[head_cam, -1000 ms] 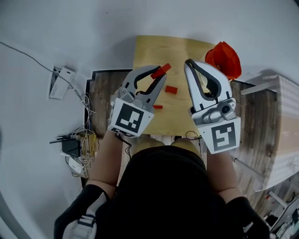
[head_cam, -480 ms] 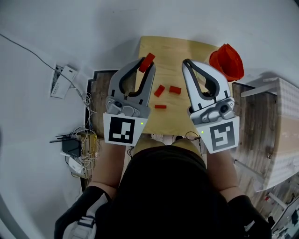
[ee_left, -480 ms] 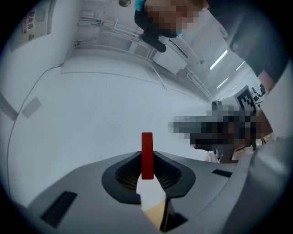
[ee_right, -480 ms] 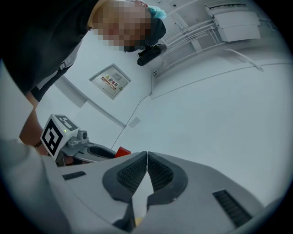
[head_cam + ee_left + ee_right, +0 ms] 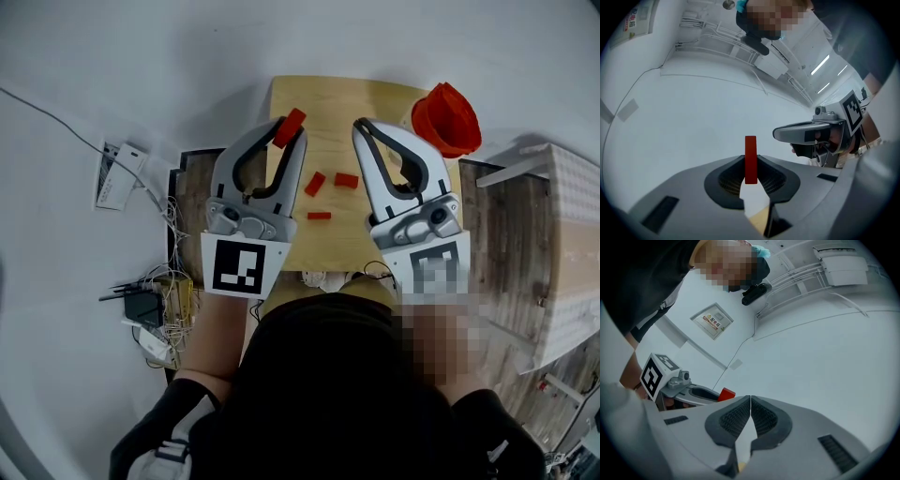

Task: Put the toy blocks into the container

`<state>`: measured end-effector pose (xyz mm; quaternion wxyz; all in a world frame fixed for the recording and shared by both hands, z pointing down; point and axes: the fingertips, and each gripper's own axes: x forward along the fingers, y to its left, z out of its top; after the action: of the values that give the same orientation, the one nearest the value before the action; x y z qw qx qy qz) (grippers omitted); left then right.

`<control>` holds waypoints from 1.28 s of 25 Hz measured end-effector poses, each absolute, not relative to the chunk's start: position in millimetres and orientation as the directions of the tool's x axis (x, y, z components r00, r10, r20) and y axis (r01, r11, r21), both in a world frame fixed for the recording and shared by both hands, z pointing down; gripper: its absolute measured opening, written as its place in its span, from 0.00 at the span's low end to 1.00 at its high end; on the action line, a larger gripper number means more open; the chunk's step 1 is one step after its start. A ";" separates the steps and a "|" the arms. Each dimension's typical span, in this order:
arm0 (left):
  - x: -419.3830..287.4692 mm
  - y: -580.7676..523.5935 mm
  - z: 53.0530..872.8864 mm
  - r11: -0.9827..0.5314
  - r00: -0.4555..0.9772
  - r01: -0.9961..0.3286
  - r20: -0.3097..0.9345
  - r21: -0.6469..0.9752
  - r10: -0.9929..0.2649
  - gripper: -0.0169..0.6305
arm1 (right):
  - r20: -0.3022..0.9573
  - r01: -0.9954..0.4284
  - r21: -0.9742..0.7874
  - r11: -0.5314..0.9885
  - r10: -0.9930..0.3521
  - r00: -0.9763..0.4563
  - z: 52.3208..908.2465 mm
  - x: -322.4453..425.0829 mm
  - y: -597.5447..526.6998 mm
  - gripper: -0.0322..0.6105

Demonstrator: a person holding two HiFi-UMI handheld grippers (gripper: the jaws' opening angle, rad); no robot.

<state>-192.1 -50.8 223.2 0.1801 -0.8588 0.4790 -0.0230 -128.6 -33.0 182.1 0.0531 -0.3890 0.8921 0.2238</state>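
A small red block [image 5: 290, 127] [image 5: 750, 159] stands upright between the pads of my left gripper [image 5: 289, 133] [image 5: 750, 164], which is shut on it above the left edge of the wooden table [image 5: 337, 98]. Three more red blocks lie on the table: two side by side [image 5: 315, 183] [image 5: 346, 180] and a flat one [image 5: 319, 216] nearer me. The red container [image 5: 446, 119] sits at the table's far right corner. My right gripper [image 5: 359, 126] [image 5: 750, 401] hovers over the table's right half, jaws shut and holding nothing. In the right gripper view the held block [image 5: 726, 393] shows at the left gripper's tip.
A white power strip [image 5: 117, 173] with cables lies on the floor at the left, and a tangle of cables and adapters [image 5: 155, 300] sits nearer me. A white piece of furniture [image 5: 562, 244] stands to the right of the table.
My left gripper has swung left and farther out with the red block in it, uncovering a block on the table. The right gripper has drifted slightly left.
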 end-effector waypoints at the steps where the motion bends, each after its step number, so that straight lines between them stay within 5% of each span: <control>1: -191.5 -49.8 222.7 -0.484 0.549 -0.809 -0.134 -0.334 -0.825 0.15 | -0.268 -0.721 0.362 0.591 -0.675 -0.687 182.2 -128.8 -31.9 0.09; 18: -39.6 -88.7 216.4 -0.653 0.728 -0.672 -0.147 -0.349 -0.670 0.15 | -0.256 -0.819 0.395 0.417 -0.806 -0.534 187.4 7.4 -57.1 0.09; 32: 92.9 -157.3 285.3 -0.723 0.760 -0.597 0.044 -0.347 -0.649 0.15 | -0.197 -0.848 0.316 0.425 -0.845 -0.497 231.8 132.3 -132.9 0.09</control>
<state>92.9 -157.3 285.3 0.1578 -0.9246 0.3370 -0.0814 132.3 -132.9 231.8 0.0042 -0.5015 0.8441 0.1897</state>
